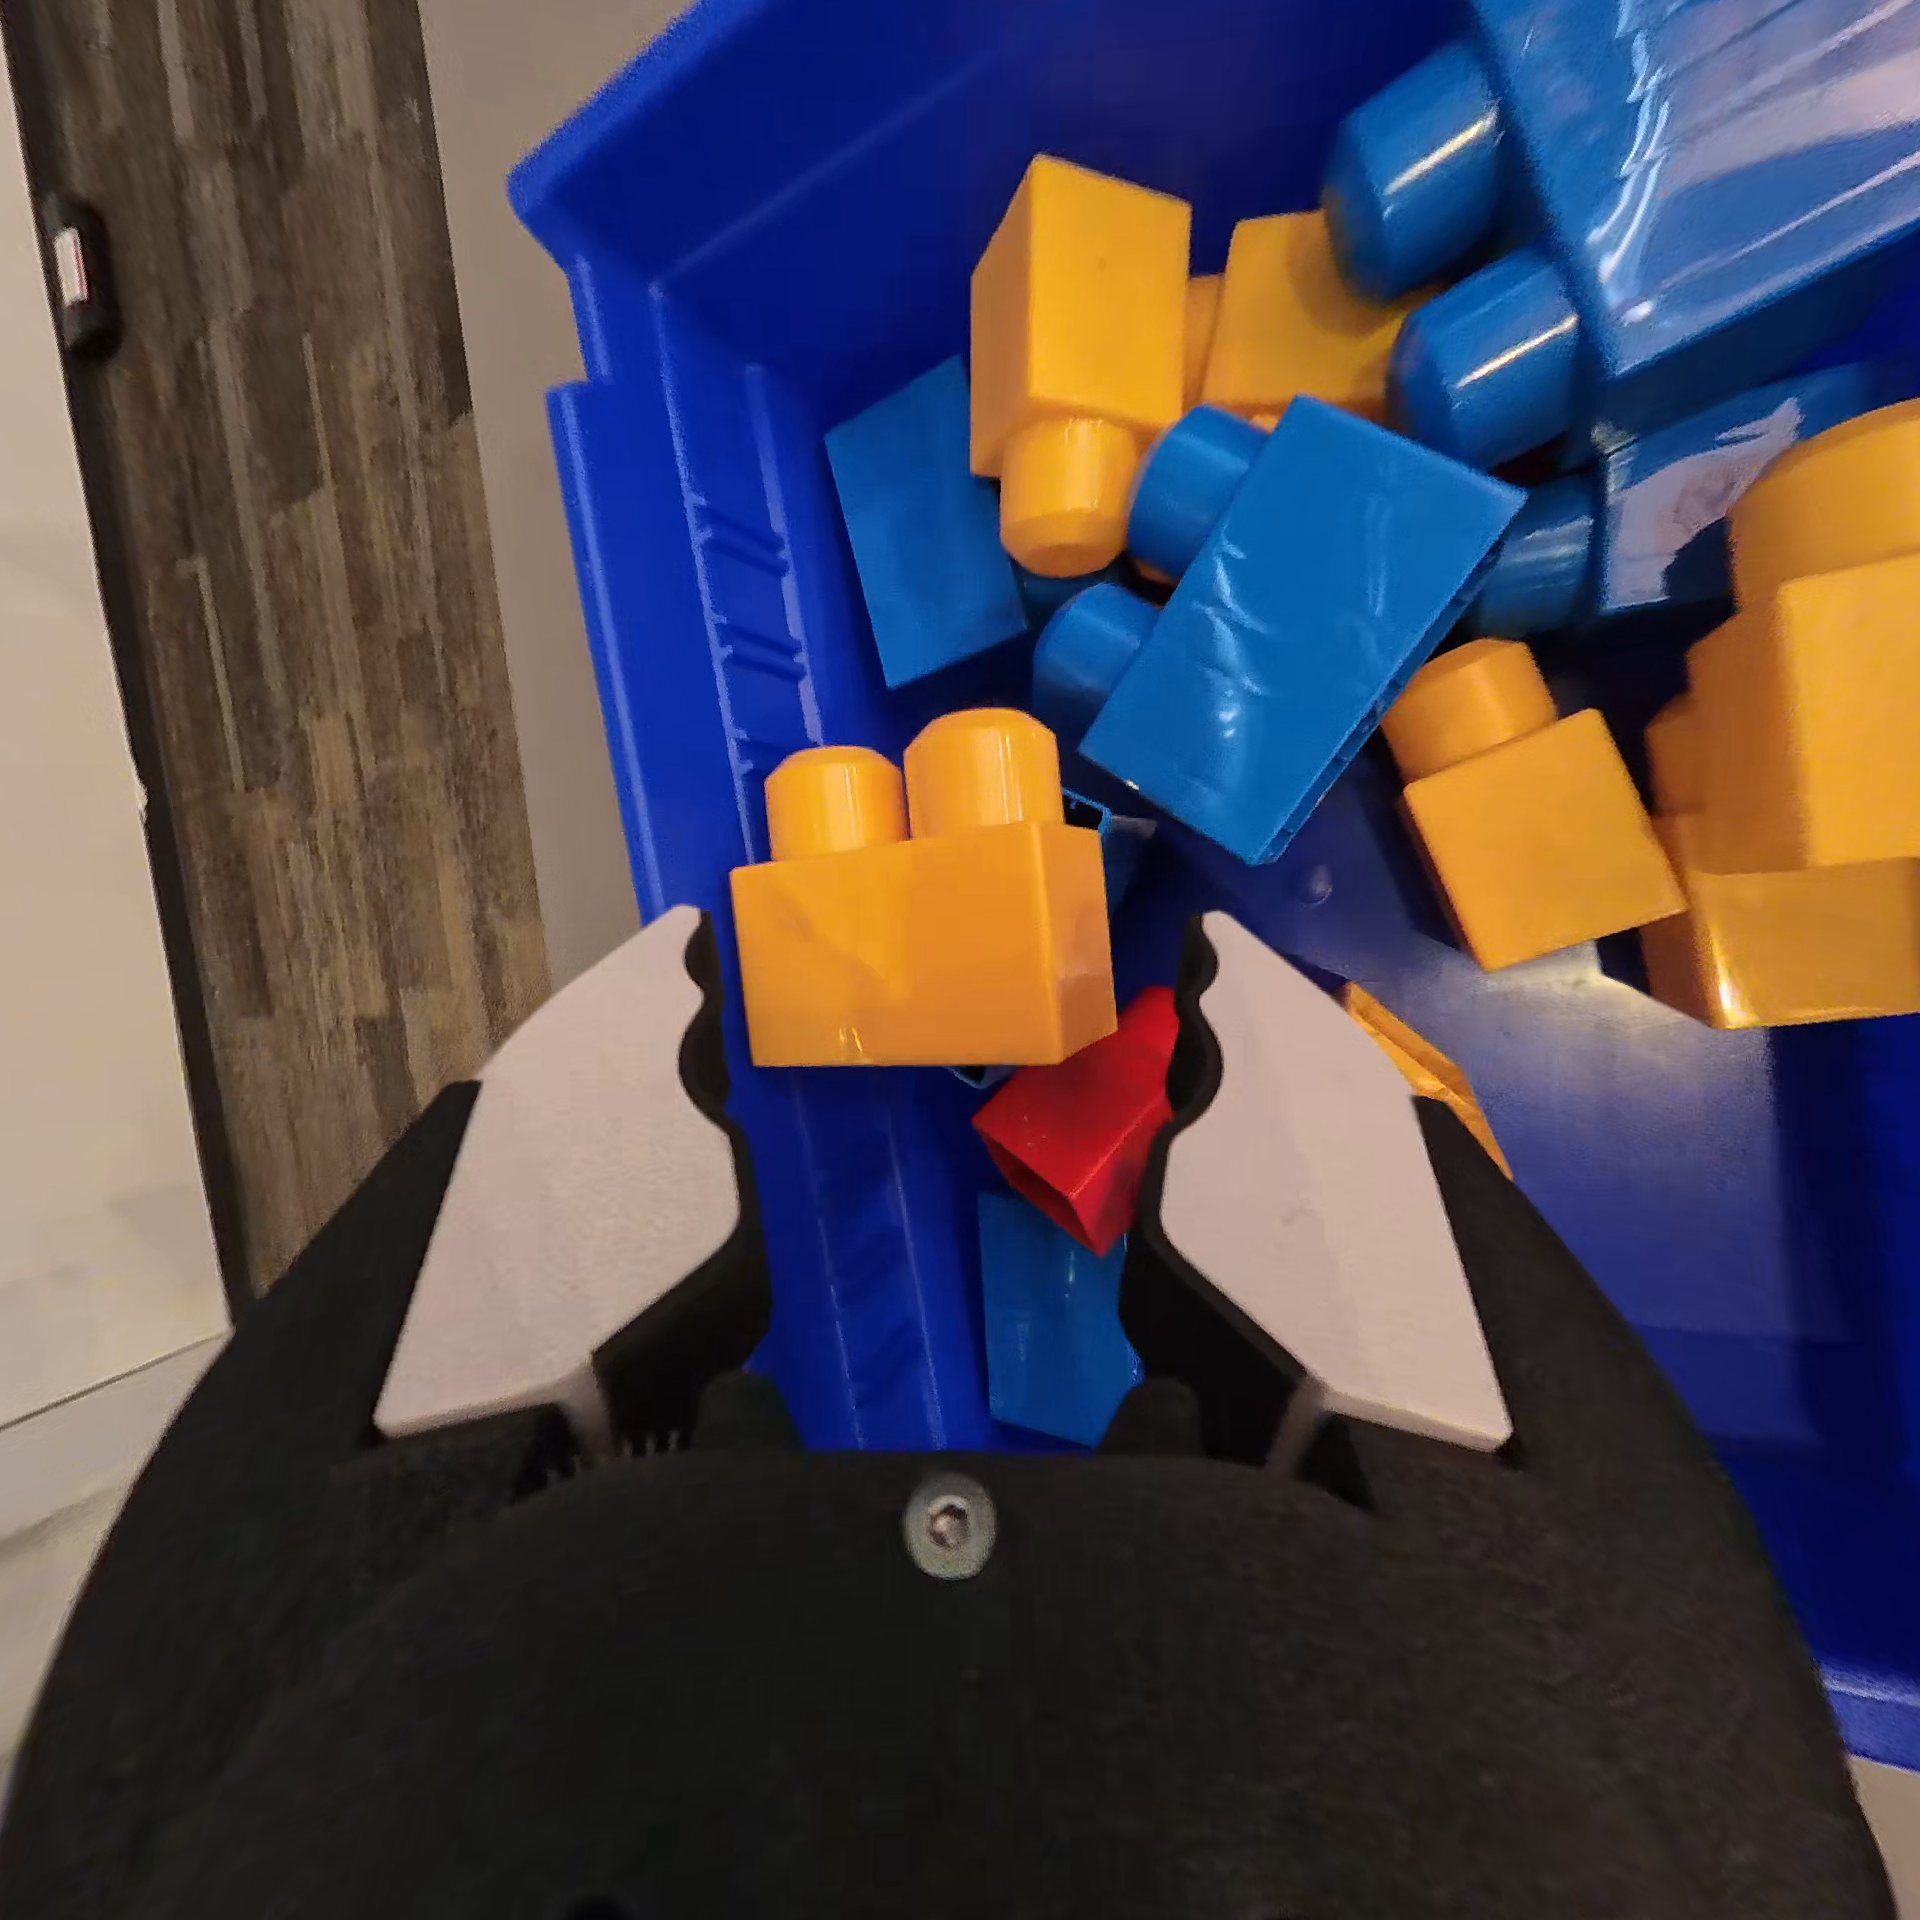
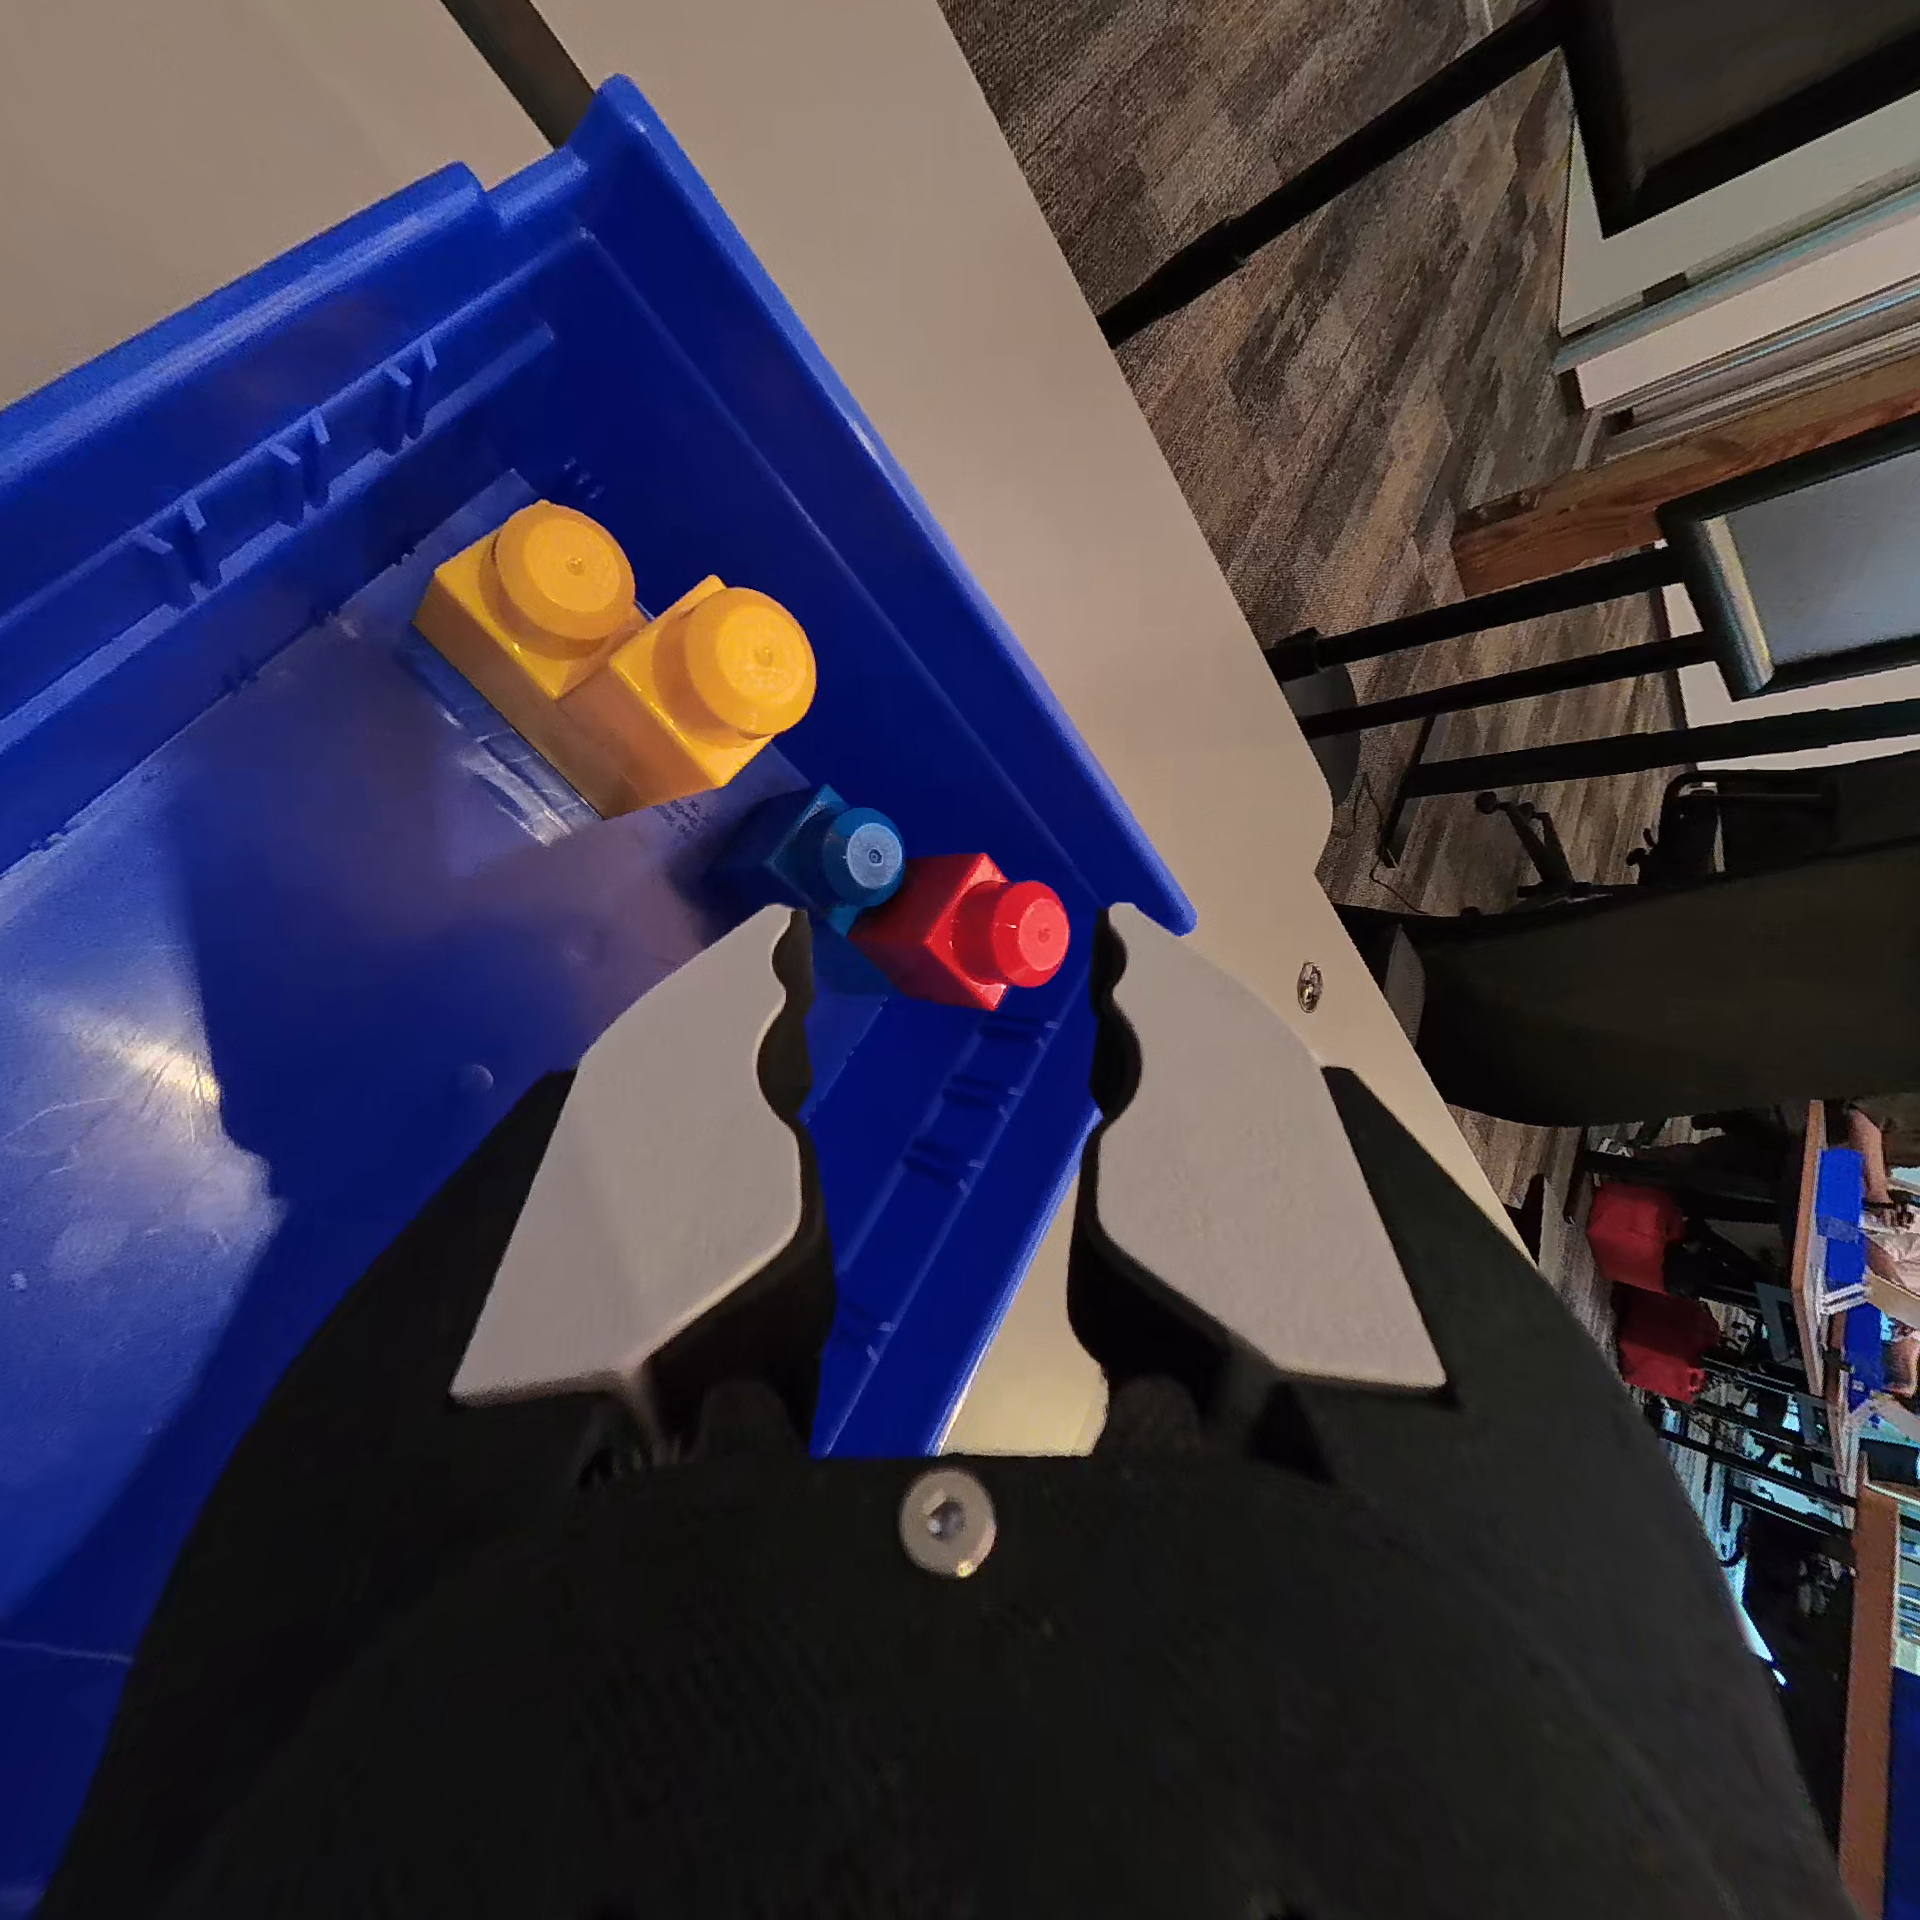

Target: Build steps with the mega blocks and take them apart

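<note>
- Left gripper (image 1: 945,940): aimed down into the blue plastic bin (image 1: 665,644), straddling the bin's side wall; fingers spread wide, gripping nothing. White finger shells over black wavy inner pads.
- Yellow two-stud block (image 1: 914,935) sits between the left fingertips, against the bin's side wall. Studs point up in the left wrist view; long axis runs across the gap between the fingers. Whether either pad touches it, cannot tell.
- Small red single-stud block (image 1: 1091,1122) lies just below the yellow one, beside the right-hand finger, hollow underside toward the camera. A blue block (image 1: 1049,1320) lies below that, along the wall.
- Farther into the bin: a loose heap of glossy blue and yellow mega blocks (image 1: 1351,520), tilted every way, studs rounded and cylindrical.
- Right gripper (image 2: 945,935): also over the bin (image 2: 312,935), near one corner, tilted relative to the white table (image 2: 1039,468); fingers apart, holding nothing.
- In the right wrist view, the red single-stud block (image 2: 966,930) stands just ahead of the fingertips, stud toward the camera, touching a blue single-stud block (image 2: 831,862) beside it.
- Yellow two-stud block (image 2: 623,655) farther along the same bin wall, studs toward the camera, long axis parallel to the wall.
- Bin walls smooth, ribbed near the rim.
</note>
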`<action>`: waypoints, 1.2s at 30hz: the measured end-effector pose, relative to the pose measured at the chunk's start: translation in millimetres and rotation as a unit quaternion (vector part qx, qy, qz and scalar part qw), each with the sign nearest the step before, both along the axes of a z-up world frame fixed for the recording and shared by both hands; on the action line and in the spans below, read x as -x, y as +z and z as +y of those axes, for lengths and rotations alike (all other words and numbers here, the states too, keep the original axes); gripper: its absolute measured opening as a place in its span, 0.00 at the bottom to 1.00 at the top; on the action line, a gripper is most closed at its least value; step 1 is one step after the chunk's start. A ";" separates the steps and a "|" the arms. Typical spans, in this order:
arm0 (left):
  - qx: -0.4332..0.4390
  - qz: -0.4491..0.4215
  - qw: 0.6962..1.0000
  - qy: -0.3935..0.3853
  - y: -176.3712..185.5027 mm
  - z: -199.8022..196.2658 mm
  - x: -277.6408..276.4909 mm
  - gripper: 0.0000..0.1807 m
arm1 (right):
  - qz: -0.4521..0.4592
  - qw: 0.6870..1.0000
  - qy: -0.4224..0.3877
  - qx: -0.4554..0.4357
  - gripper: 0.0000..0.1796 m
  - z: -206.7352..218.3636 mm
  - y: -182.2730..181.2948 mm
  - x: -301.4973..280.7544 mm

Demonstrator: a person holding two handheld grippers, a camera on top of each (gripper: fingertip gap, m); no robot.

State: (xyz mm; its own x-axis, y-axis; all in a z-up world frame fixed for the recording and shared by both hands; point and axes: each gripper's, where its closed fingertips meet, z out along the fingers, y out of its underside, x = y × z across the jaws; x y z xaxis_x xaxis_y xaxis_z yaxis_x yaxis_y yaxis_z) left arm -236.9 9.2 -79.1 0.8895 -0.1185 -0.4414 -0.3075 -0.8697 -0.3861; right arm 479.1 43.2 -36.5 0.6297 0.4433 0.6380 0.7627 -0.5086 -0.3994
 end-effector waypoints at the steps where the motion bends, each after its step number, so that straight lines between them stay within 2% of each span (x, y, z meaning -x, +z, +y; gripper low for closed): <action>1: 0.007 0.007 1.000 0.005 -2.9 -0.7 0.8 0.47 | 0.000 1.000 0.000 0.002 0.30 0.0 -0.6 0.1; 4: 0.031 0.030 0.999 0.018 -11.9 -3.6 5.6 0.46 | -0.002 1.000 0.002 0.008 0.29 -0.6 -3.2 0.6; 8: 0.041 0.058 0.997 0.016 -16.3 -3.1 12.2 0.39 | -0.003 1.000 0.003 0.016 0.29 -1.0 -6.5 1.3; 16: -0.008 0.050 0.999 -0.004 5.4 0.7 11.1 0.25 | -0.008 0.999 0.007 0.030 0.29 -0.9 -12.9 5.1; 27: -0.092 -0.065 0.993 -0.046 48.1 -1.8 -12.2 0.23 | -0.016 0.999 0.006 0.049 0.29 -1.4 -22.3 4.3; 30: -0.132 -0.123 0.977 -0.110 75.3 -5.7 -53.5 0.23 | -0.019 0.998 0.006 0.053 0.29 -1.4 -24.4 4.9; 33: -0.171 -0.180 0.939 -0.236 109.5 -20.3 -139.1 0.23 | -0.020 0.998 0.006 0.054 0.29 -1.3 -24.4 5.1; 36: -0.202 -0.147 0.905 -0.345 123.2 -39.7 -224.8 0.23 | -0.019 0.998 0.005 0.054 0.29 -1.7 -24.3 4.6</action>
